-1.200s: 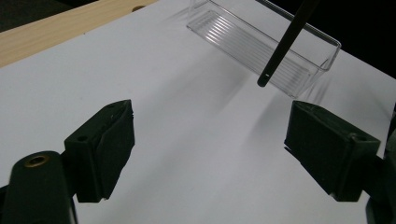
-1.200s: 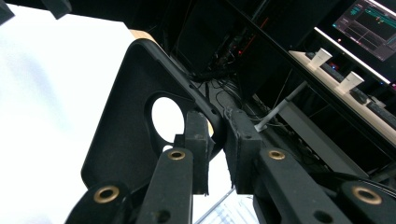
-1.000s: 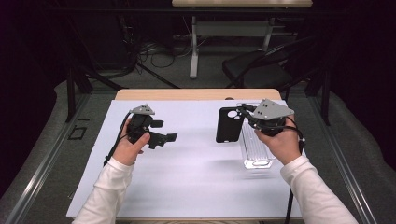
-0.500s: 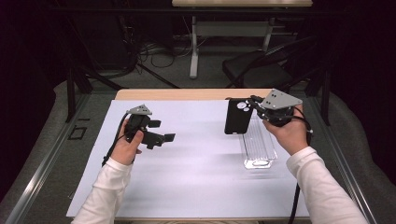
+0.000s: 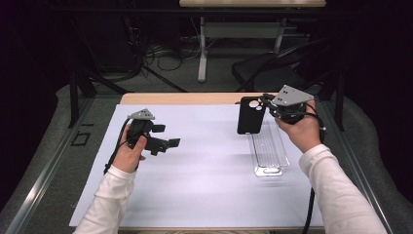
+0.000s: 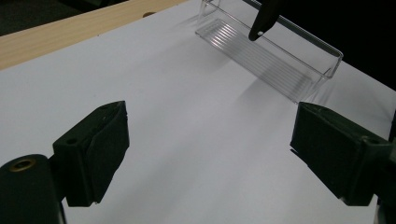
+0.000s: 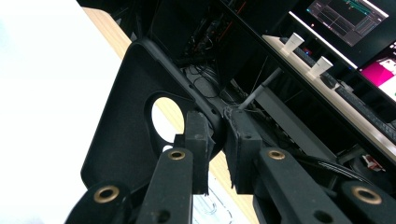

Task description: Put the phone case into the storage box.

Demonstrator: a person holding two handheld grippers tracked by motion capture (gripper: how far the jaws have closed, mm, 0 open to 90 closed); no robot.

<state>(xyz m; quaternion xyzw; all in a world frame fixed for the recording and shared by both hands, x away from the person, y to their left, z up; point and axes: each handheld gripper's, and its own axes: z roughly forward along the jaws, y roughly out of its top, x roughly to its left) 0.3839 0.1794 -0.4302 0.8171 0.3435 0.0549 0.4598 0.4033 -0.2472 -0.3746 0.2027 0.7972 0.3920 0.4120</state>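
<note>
one black phone case [image 5: 251, 115] pinched in my right gripper [image 5: 267, 103], hanging above the clear tray [image 5: 269, 146].
my left gripper [image 5: 165, 136] waits wide open, empty; lowering the case in is left.

room: dark, dimly lit | floor: grey carpet [image 5: 58, 117] | tabletop: pale wooden tabletop [image 5: 180, 98] under a white paper sheet [image 5: 204, 165] | beyond far edge: white-legged table [image 5: 202, 53], black chair [image 5: 265, 73], loose black cables [image 5: 151, 51]
</note>
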